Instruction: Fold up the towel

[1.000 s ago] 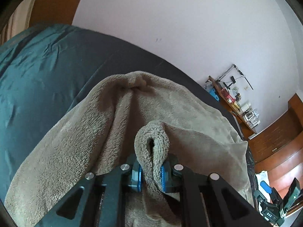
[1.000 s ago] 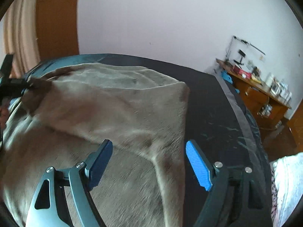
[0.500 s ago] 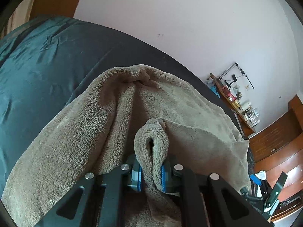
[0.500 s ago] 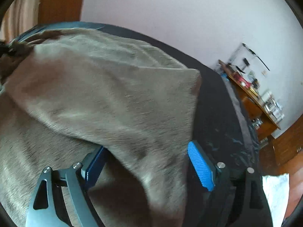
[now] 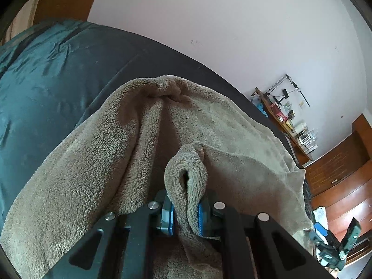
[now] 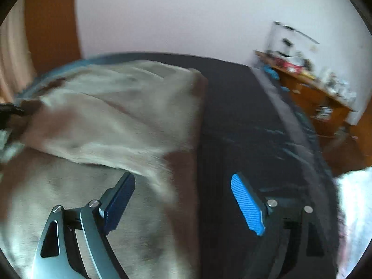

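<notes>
Here no writing is legible; left gripper (image 5: 186, 216) pinches the towel (image 5: 97, 162), right gripper (image 6: 183, 200) gapes empty.

towel (image 5: 232, 139): on the bed (image 5: 46, 88), along its right edge
desk (image 6: 313, 88): right of bed, against wall

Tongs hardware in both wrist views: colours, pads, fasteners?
Left tongs: black linkage arms with triangular cut-outs, round silver rivets, blue ribbed pads on dark teal holders. Right tongs: grey-silver metal links on one side, black on the other, silver rivets, bright blue ribbed pads. No cables, sleeves or legible markings visible.
</notes>
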